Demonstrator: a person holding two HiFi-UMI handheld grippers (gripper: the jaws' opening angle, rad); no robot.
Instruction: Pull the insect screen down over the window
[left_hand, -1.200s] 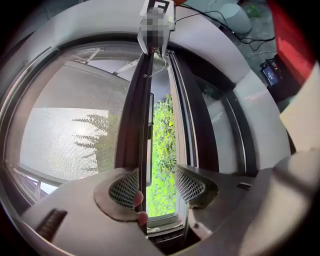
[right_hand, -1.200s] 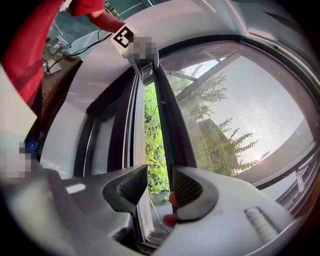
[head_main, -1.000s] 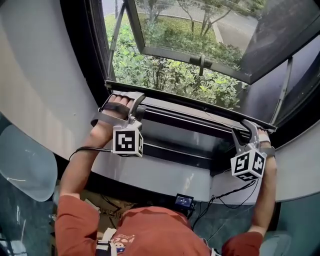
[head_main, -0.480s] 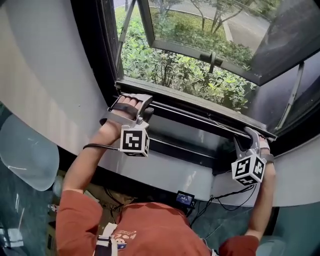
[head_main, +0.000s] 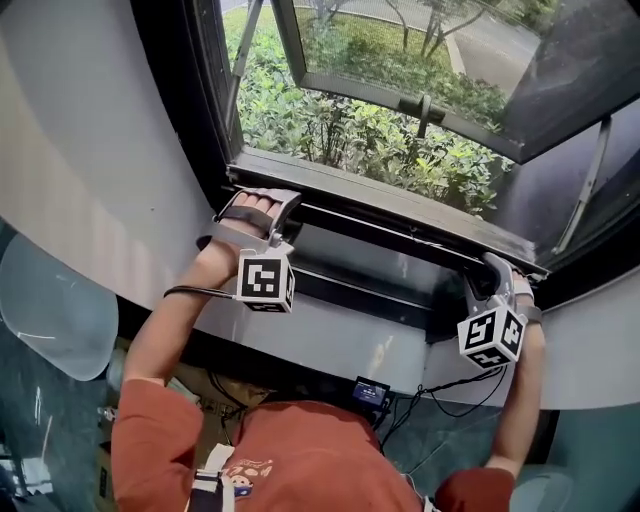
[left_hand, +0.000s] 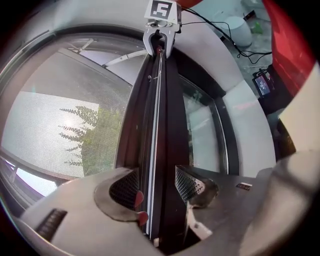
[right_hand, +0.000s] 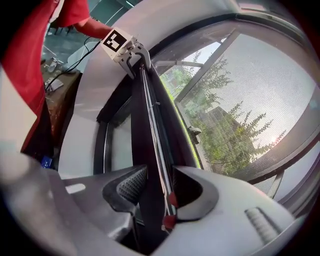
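The insect screen's dark pull bar (head_main: 385, 233) runs across the window just above the lower frame. My left gripper (head_main: 265, 213) is shut on its left end, and my right gripper (head_main: 494, 272) is shut on its right end. In the left gripper view the bar (left_hand: 158, 100) passes between the jaws of the left gripper (left_hand: 156, 187) and runs up to the right gripper (left_hand: 161, 30). The right gripper view shows the bar (right_hand: 150, 115) between the jaws of the right gripper (right_hand: 152, 192). Grey mesh (left_hand: 60, 125) (right_hand: 260, 100) covers the opening behind the bar.
An outward-swung window sash (head_main: 400, 95) with a handle (head_main: 425, 108) hangs over green shrubs. A white sill (head_main: 340, 345) lies below the bar. Under it, a small device (head_main: 368, 393) with cables. A curved white wall (head_main: 90, 170) stands at the left.
Both grippers and the pull bar have come down a little toward the lower window frame. The right gripper sits lower than a second ago. Both grips on the bar are unchanged.
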